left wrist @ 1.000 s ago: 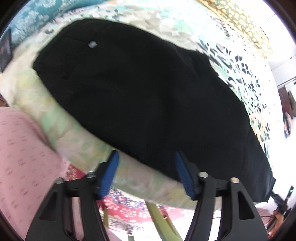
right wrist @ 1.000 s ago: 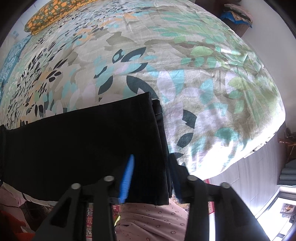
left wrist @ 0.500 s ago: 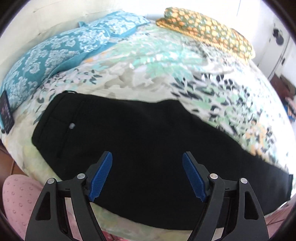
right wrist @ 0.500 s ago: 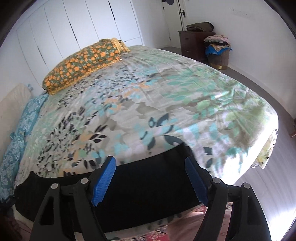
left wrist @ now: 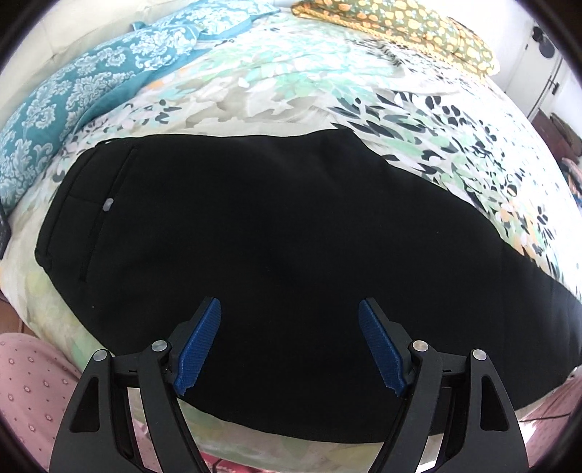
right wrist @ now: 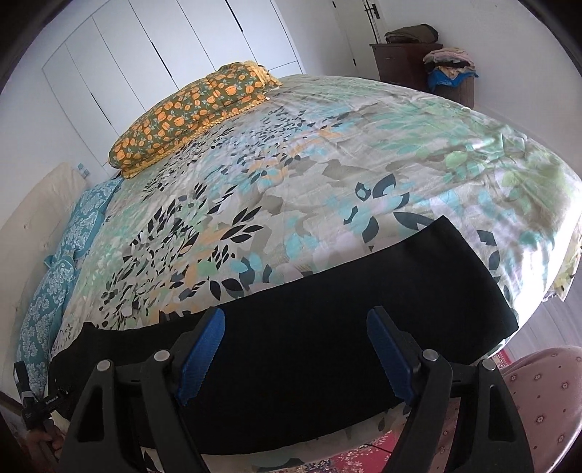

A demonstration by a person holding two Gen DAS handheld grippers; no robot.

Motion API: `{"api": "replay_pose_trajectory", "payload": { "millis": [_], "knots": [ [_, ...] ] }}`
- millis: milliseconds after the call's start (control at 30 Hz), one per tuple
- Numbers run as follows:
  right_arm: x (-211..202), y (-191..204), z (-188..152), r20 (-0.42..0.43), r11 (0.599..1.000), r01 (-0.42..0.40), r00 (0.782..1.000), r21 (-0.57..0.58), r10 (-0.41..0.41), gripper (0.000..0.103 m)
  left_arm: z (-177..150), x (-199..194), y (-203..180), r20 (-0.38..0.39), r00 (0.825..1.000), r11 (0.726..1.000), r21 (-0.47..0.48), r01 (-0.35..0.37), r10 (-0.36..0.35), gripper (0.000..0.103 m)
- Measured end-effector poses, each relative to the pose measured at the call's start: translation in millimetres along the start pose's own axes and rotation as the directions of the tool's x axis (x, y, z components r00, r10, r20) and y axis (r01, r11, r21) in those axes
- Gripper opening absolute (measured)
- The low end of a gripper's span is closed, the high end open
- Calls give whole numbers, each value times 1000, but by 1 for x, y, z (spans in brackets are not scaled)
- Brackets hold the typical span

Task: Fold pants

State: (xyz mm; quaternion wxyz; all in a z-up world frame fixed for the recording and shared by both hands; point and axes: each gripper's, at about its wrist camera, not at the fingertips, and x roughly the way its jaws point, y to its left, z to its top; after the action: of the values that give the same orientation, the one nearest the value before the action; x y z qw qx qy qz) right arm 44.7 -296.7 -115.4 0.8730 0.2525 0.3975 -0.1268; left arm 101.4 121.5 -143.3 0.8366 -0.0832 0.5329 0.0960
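Both tongs, the left tongs [left wrist: 290, 340] and the right tongs [right wrist: 295, 351], share one build: black plastic arms with triangular cut-outs, round silver screws at the joints, and ribbed blue pads [left wrist: 198, 347]. Pink flower-dotted clothing [right wrist: 542, 407] covers the person.

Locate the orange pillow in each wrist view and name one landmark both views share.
Left wrist: the orange pillow lies at the top right, at the far edge of the bed.
Right wrist: the orange pillow sits upper left of centre, before the white wardrobe doors.
Shared landmark: the black pants stretched along the near edge of the bed, and the teal pillow on the left.
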Motion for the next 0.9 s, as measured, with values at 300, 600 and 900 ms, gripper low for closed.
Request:
{"api": "replay_pose_trajectory", "payload": {
  "millis": [300,600,900],
  "knots": [
    [4,2,-1,-4,1000,-9,1000,-6,9,80,0,4,-11,-1,1000,998,57,-26,26,80],
    [7,-2,-1,-8,1000,-16,1000,17,16,80,-2,4,-13,2,999,997,62,-36,36,80],
    [12,3,0,-21,1000,-24,999,17,25,80,-2,5,-11,0,999,997,59,-42,43,81]
  ]
}}
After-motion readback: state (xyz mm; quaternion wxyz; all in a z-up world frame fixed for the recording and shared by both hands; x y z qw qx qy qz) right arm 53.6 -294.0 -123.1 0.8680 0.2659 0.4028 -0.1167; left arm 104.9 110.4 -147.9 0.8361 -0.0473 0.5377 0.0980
